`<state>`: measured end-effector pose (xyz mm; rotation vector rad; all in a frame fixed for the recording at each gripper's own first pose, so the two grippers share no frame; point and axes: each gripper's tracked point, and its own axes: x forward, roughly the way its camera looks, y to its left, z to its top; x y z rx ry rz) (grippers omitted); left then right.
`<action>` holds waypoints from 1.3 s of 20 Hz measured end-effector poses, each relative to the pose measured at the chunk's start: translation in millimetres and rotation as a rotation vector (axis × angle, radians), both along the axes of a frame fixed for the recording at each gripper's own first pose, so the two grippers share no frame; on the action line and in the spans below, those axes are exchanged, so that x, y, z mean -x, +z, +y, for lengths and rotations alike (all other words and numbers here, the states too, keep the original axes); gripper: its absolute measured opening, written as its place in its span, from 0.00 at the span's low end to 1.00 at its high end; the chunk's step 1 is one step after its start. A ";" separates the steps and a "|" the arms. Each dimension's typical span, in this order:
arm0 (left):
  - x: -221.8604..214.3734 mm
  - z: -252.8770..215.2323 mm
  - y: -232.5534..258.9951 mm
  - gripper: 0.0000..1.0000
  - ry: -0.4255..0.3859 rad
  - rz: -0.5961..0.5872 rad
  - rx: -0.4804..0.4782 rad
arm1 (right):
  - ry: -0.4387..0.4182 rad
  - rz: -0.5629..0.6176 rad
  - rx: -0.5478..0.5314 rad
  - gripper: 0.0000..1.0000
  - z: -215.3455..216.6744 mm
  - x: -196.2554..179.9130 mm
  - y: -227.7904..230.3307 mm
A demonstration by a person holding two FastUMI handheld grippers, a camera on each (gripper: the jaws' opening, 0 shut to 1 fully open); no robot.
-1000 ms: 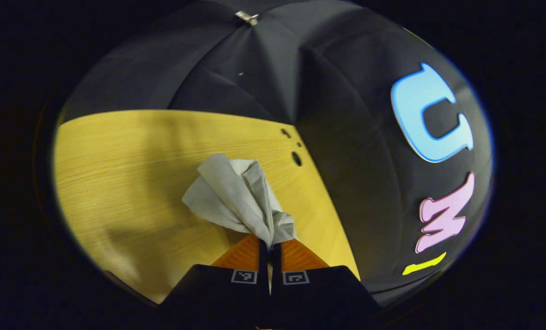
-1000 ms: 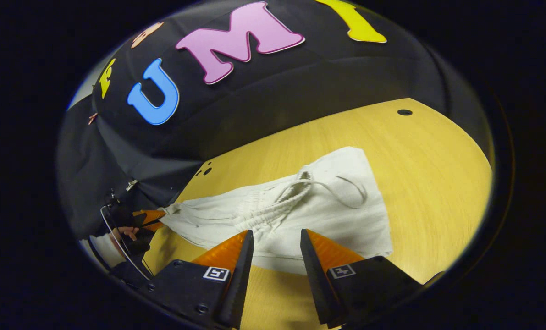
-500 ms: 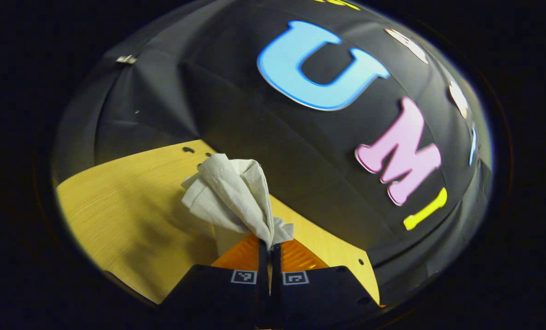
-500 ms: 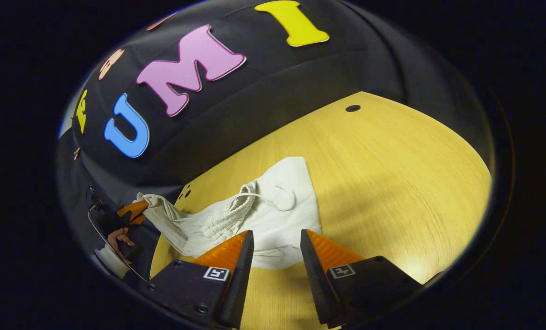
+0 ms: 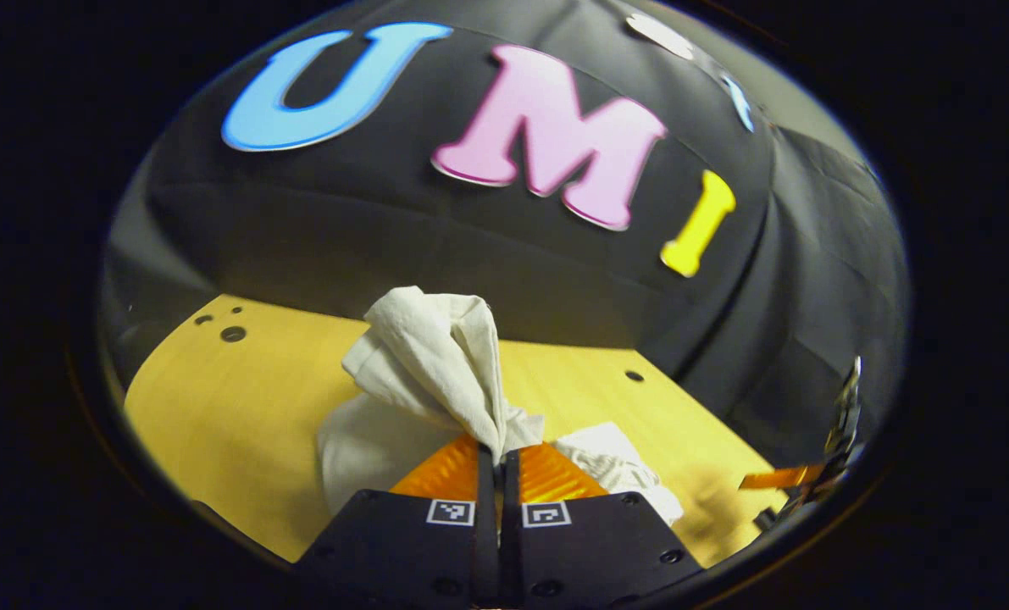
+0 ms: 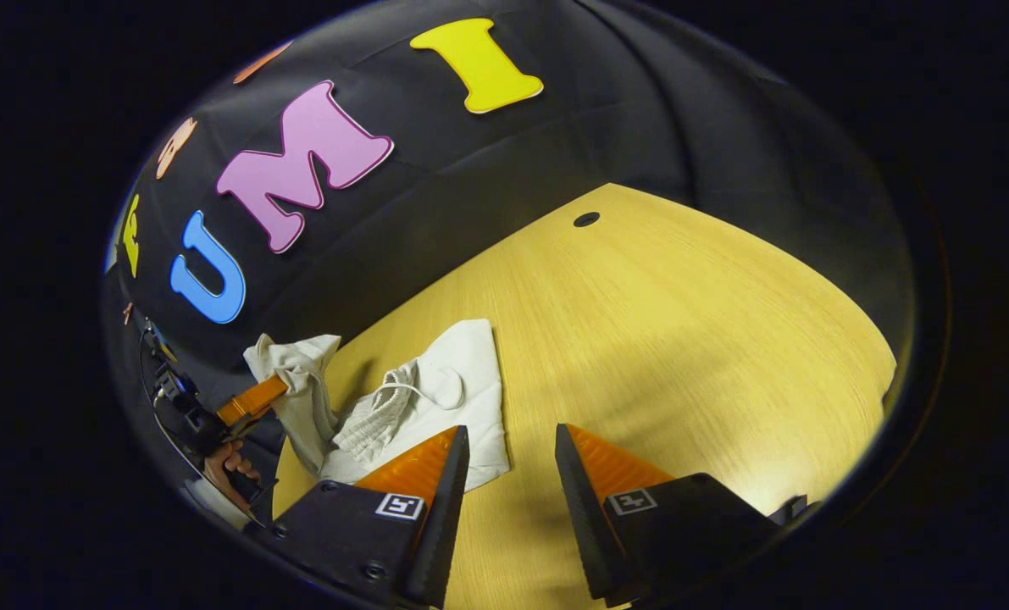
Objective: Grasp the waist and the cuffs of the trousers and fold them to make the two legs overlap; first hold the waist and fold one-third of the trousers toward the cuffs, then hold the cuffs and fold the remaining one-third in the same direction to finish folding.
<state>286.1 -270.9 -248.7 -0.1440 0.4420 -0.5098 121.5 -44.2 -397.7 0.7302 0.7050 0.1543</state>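
The off-white trousers (image 6: 462,381) lie crumpled on the yellow wooden table (image 6: 682,322), their gathered waist and drawstring (image 6: 377,411) facing up. My left gripper (image 5: 500,453) is shut on a bunched end of the trousers (image 5: 428,356), which stands up above its fingers; more cloth hangs below to the table. In the right gripper view the left gripper (image 6: 250,400) holds that end raised at the far left, a hand (image 6: 229,462) behind it. My right gripper (image 6: 512,440) is open over bare table, just right of the trousers and holding nothing. One of its fingers (image 5: 771,480) appears at the far right.
The black cloth wall (image 6: 487,178) closes the table's far side. Small round holes mark the tabletop (image 6: 586,219) (image 5: 233,334). Bare wood stretches right of the trousers.
The left gripper has swung round and carried its end of the trousers up and over toward the waist, bunching the cloth. The right gripper stayed open, and the trousers now sit left of its fingers.
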 end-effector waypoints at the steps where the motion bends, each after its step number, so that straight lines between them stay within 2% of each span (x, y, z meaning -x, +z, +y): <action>1: 9.5 -14.0 -8.7 0.06 -0.056 -0.011 -0.060 | -0.009 0.003 -0.001 0.63 -5.0 0.6 -1.1; 7: 61.8 -54.2 -69.2 0.06 -0.292 -0.077 -0.374 | -0.031 0.012 0.002 0.63 -25.1 3.3 -0.5; 9: 66.0 -52.7 -86.2 0.06 -0.331 -0.143 -0.514 | -0.036 0.011 -0.002 0.63 -25.8 1.0 2.8; 10: 64.9 -51.8 -90.4 0.11 -0.340 -0.201 -0.592 | -0.038 0.011 -0.004 0.64 -26.7 1.4 2.1; 11: 70.0 -49.3 -96.0 0.26 -0.370 -0.236 -0.656 | -0.039 0.008 -0.005 0.64 -28.8 3.1 0.8; 13: 80.8 -56.4 -99.3 0.63 -0.423 -0.293 -0.723 | -0.039 0.004 -0.006 0.64 -31.9 4.1 3.6; 14: 84.4 -60.3 -98.4 0.75 -0.439 -0.316 -0.740 | -0.041 0.001 -0.006 0.64 -33.2 4.7 6.2; 17: 96.6 -69.9 -87.4 0.83 -0.452 -0.315 -0.702 | -0.040 -0.002 -0.007 0.64 -34.1 6.9 11.6; 19: 102.6 -67.9 -76.3 0.86 -0.419 -0.284 -0.656 | -0.037 -0.005 -0.009 0.64 -34.8 8.3 15.2; 26: 110.3 -25.7 -16.0 0.88 -0.205 -0.117 -0.430 | -0.016 -0.044 -0.034 0.63 -17.5 27.7 59.0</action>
